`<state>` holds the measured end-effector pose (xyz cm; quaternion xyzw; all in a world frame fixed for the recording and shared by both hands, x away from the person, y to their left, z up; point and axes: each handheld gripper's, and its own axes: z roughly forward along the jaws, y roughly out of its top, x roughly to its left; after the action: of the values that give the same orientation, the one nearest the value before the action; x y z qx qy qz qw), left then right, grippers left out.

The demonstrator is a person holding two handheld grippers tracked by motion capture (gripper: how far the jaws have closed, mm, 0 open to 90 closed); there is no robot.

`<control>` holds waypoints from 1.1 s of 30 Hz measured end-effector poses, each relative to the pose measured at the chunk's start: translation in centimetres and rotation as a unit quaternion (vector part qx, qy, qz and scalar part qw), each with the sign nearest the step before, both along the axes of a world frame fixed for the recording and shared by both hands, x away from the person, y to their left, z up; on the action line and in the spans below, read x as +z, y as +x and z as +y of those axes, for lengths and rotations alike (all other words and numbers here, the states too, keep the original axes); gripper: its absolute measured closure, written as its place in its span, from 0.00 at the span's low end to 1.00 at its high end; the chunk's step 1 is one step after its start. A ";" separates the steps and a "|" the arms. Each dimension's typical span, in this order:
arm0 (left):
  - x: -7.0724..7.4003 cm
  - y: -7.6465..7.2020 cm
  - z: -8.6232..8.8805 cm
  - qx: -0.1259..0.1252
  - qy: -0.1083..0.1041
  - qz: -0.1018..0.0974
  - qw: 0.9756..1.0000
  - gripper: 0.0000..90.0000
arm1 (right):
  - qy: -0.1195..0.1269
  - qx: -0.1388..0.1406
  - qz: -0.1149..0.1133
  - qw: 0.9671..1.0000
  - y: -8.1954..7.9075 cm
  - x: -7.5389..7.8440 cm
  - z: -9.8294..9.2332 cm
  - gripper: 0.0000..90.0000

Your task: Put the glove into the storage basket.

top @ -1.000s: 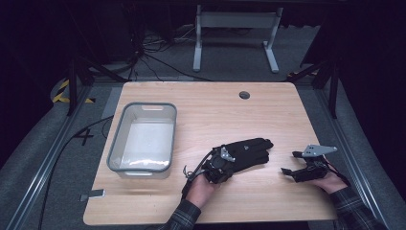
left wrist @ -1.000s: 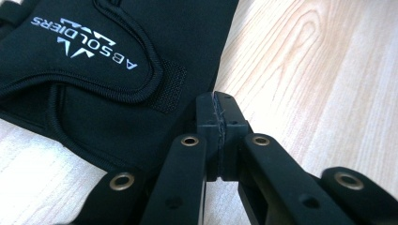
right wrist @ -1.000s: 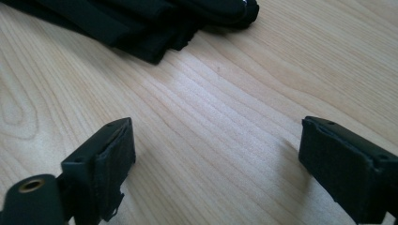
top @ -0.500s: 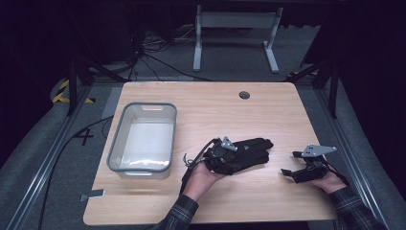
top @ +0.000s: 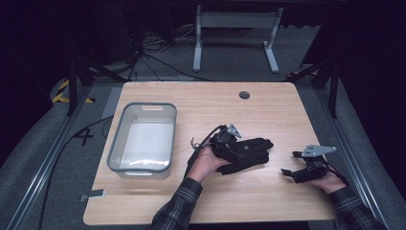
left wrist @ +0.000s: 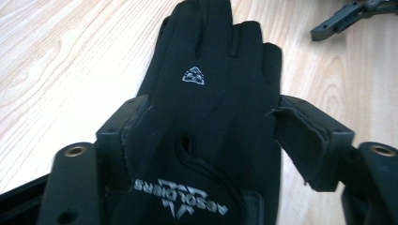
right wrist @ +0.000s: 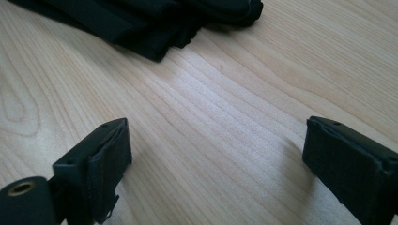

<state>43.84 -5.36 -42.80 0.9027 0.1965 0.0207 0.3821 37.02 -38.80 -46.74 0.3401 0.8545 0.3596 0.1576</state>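
I see wooden table (top: 287, 115), pale grain, rounded corners. Clear plastic bin (top: 143, 139), rectangular with grey rim, near left edge. Black fabric gloves (top: 249, 152), soft and matte, white printed logo, lie stacked right of centre toward near edge. Left gripper (left wrist: 211, 136) jaws just opening, glove between the frayed foam pads, no longer pinched. Right gripper (right wrist: 216, 164) wide open, holds nothing, hovers near right edge.
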 end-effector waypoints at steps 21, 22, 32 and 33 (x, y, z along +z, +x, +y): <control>-3.0 1.2 -1.0 -0.002 0.032 0.022 0.999 0.19 | 0.000 0.000 0.000 1.000 0.0 0.0 0.0 0.10; -3.0 1.1 -1.0 -0.001 0.032 0.020 0.999 0.21 | 0.000 0.000 0.000 1.000 0.0 0.0 0.0 0.10; -2.6 0.5 -0.9 -0.036 0.037 0.025 0.998 0.58 | 0.000 0.000 0.000 1.000 0.0 0.0 0.0 0.10; -2.5 0.5 -0.9 -0.039 0.037 0.029 0.998 0.62 | 0.000 0.000 0.000 1.000 0.0 0.0 0.0 0.10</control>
<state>44.38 -6.24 -45.35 0.9234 0.1708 -0.0134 0.3436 37.02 -38.80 -46.74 0.3401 0.8544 0.3597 0.1578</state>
